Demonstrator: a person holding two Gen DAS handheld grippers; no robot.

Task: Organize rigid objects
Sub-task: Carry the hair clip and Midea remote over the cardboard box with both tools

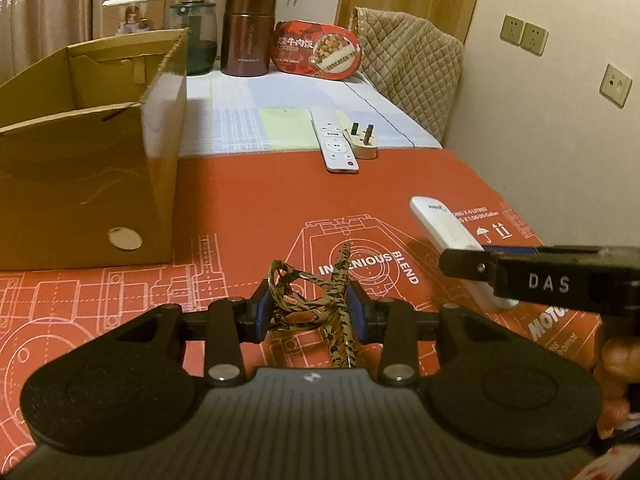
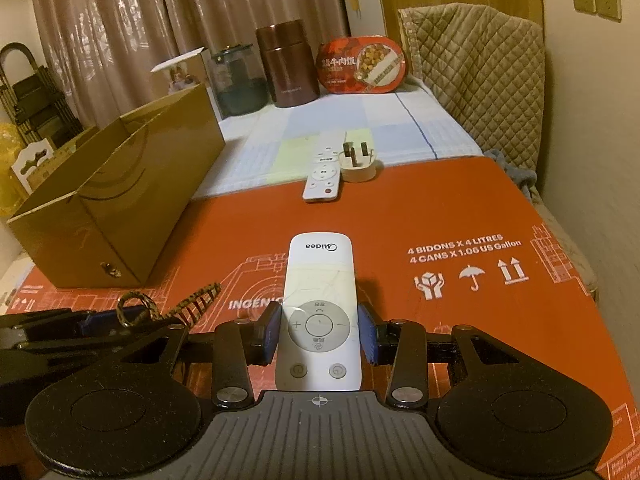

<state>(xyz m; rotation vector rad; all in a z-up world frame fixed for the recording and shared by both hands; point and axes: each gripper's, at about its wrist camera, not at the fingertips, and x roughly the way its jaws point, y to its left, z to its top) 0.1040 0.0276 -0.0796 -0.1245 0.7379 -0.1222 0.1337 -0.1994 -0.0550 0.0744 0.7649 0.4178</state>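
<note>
Midea remote (image 2: 319, 312), light, stiff, slick plastic, sits pinched mid-body in the right gripper (image 2: 320, 334) above the red mat (image 2: 460, 208), while the left gripper (image 1: 310, 314) squeezes what's probably a leopard-print hair clip (image 1: 316, 296), springy-looking.

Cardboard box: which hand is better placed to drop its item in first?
Left, probably. The cardboard box sits nearer the left gripper, which grips the patterned hair clip. The right gripper, holding the Midea remote, would have to cross over.

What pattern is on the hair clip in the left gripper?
Leopard-style tan and black on the hair clip; left wrist view.
</note>
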